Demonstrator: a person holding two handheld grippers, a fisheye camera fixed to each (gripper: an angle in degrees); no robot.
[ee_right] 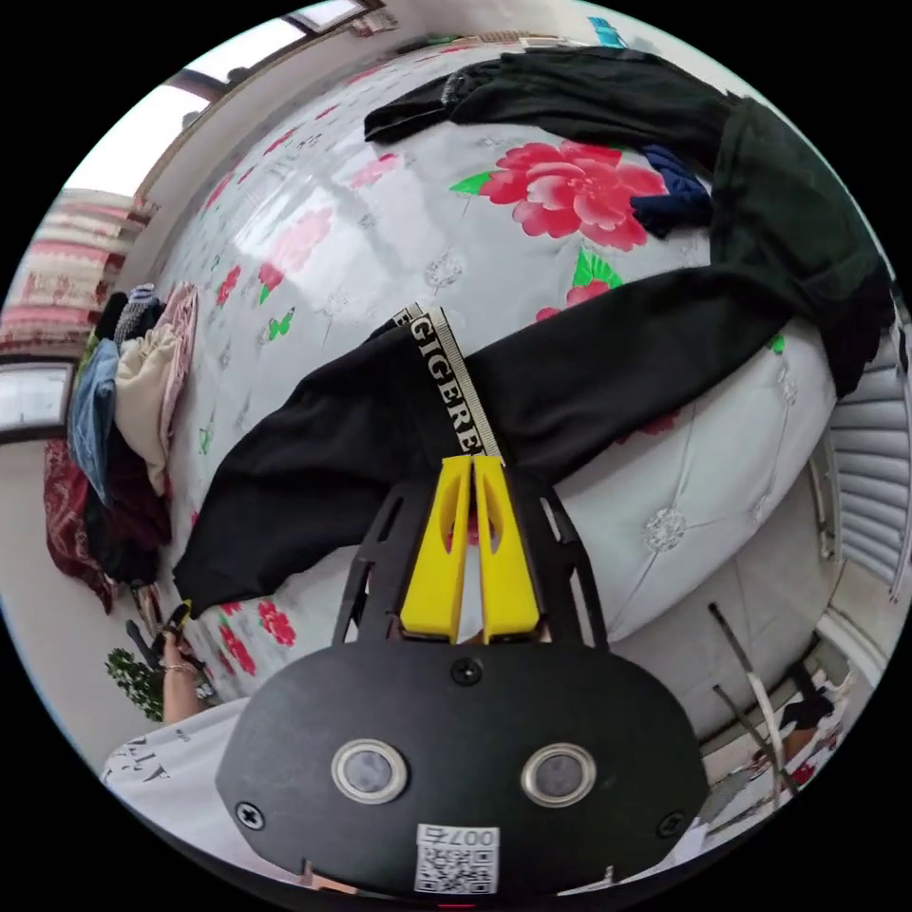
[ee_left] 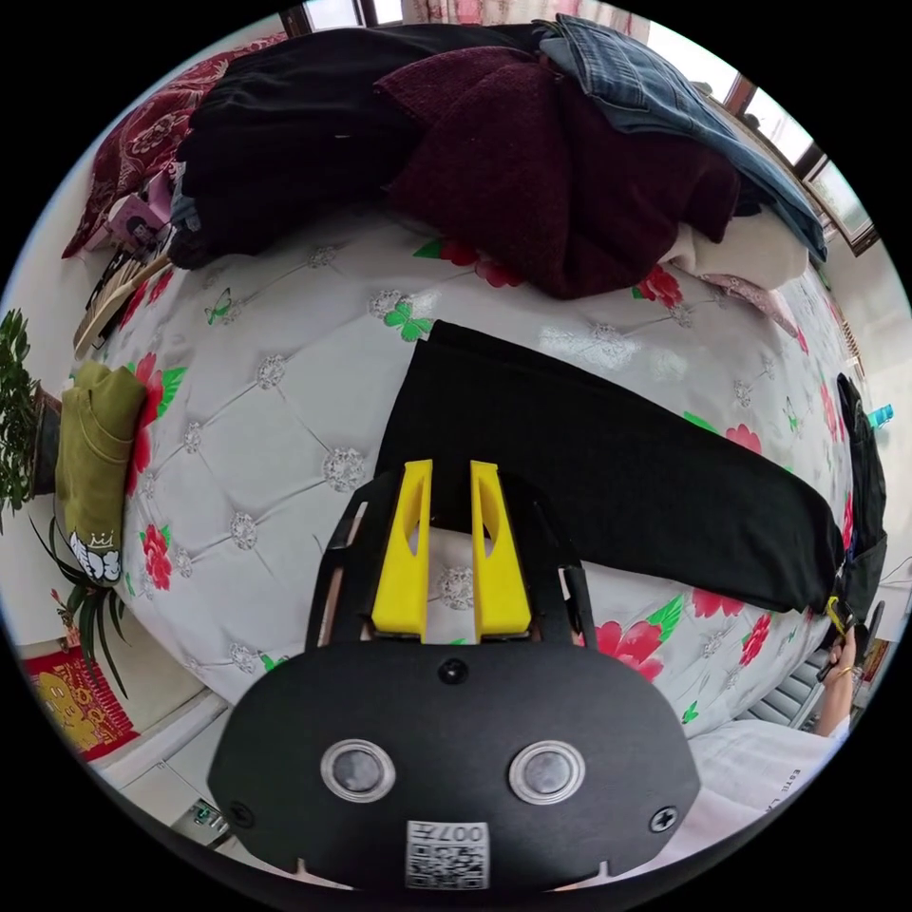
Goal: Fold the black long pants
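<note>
The black long pants [ee_left: 608, 465] lie soft and limp mid-frame. The left gripper [ee_left: 448, 470] hovers spread at the hem; the right gripper [ee_right: 472, 465] pinches the lettered waistband [ee_right: 454, 380].

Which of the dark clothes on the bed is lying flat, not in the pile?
The black pants, spread flat on the floral bed ahead of the left gripper; the black, maroon and denim pieces are heaped behind.

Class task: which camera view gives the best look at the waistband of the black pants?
The right gripper view: the waistband runs up from the right gripper, whose jaws are shut on it, lettered strip facing the camera. In the left gripper view, the black pants lie across the floral mattress, the waistband too far away to make out.
</note>
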